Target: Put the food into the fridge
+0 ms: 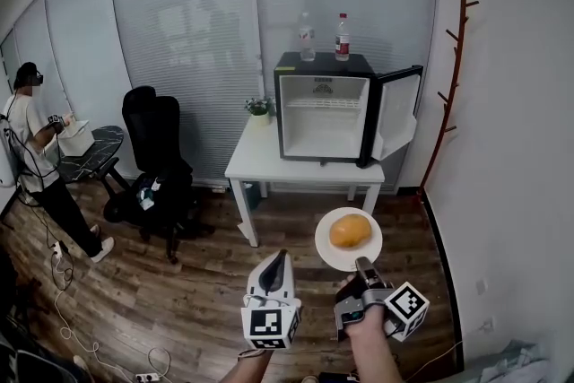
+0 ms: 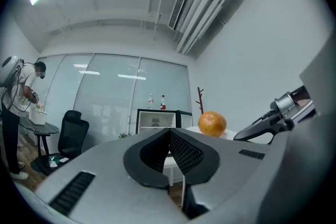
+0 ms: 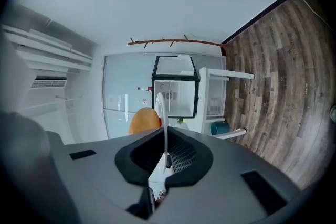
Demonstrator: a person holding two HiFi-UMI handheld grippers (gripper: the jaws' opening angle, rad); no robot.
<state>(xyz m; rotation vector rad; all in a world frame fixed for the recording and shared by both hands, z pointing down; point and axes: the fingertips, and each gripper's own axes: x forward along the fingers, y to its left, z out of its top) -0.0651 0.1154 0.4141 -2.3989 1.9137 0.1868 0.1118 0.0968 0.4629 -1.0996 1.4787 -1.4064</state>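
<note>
Right gripper (image 1: 362, 265) clamps the plate (image 1: 325, 248) rim, orange (image 1: 350, 230) aboard; left gripper (image 1: 280, 258) closed, empty. Carrying step. Next: approach the open fridge (image 1: 323, 117) on the bench (image 1: 256, 161).

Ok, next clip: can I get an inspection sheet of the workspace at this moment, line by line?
Surface: white table, bare in front of the fridge.
Job's things: fridge on the table, door open, inside looks empty; orange-coloured food on a white plate, held in the air away from the table.
Clutter: clear bottle and red-labelled bottle on the fridge; small plant on the table beside it.
Grippers: left gripper shut, empty; right gripper shut on the plate's rim.
Cables: loose cables on the wood floor at the left.
Surroundings: office chair, a person at a side table, coat rack by the wall.
</note>
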